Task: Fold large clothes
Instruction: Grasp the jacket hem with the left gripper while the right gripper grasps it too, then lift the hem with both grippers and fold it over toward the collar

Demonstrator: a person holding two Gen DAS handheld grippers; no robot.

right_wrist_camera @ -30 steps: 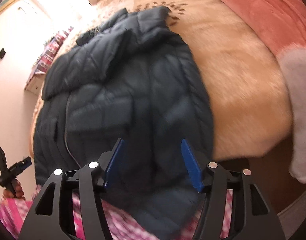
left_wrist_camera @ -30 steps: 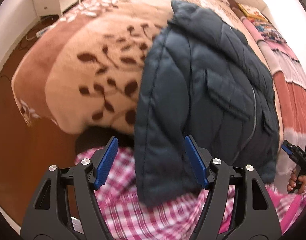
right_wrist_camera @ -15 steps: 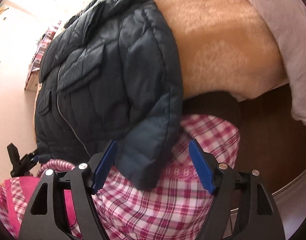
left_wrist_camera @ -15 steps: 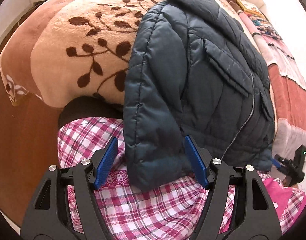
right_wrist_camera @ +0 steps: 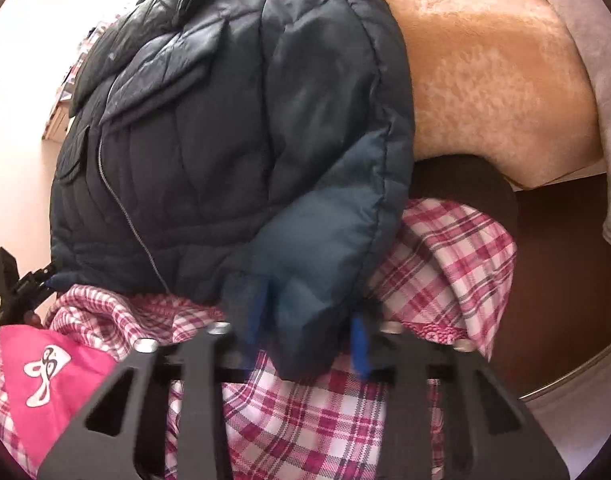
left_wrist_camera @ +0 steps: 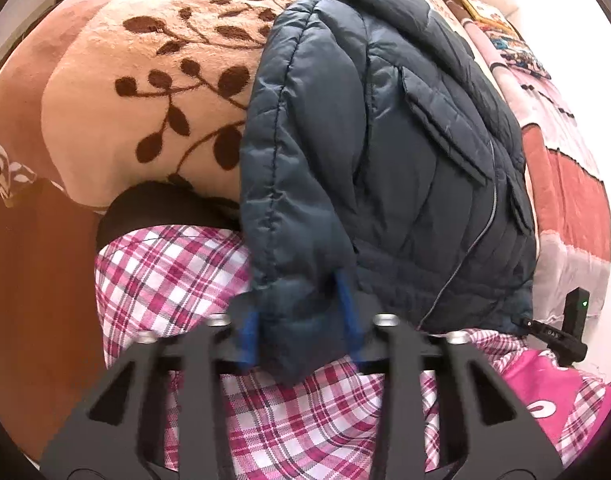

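Left wrist view, bed: tan blanket (left_wrist_camera: 145, 92) with brown leaf print.
Jacket: dark blue quilted jacket (left_wrist_camera: 385, 152) lies on the blanket, its sleeve ends hanging over the near edge onto pink plaid clothing (left_wrist_camera: 165, 280).
Left gripper (left_wrist_camera: 301, 322): jaws closing on one sleeve end.
Right gripper (right_wrist_camera: 307, 332): jaws closing on the other sleeve end.

Tan plush blanket (left_wrist_camera: 117, 92) w/ brown leaf-and-vine print covers the bed; plain tan stretch of it (right_wrist_camera: 485, 80) on the other side. Pink-and-white plaid trousers (left_wrist_camera: 165, 280) below the bed edge, pink panel w/ white logo (right_wrist_camera: 45, 368) beside. Striped bedding (left_wrist_camera: 561, 184) along far side. Brown floor (left_wrist_camera: 37, 280), prob. wood.
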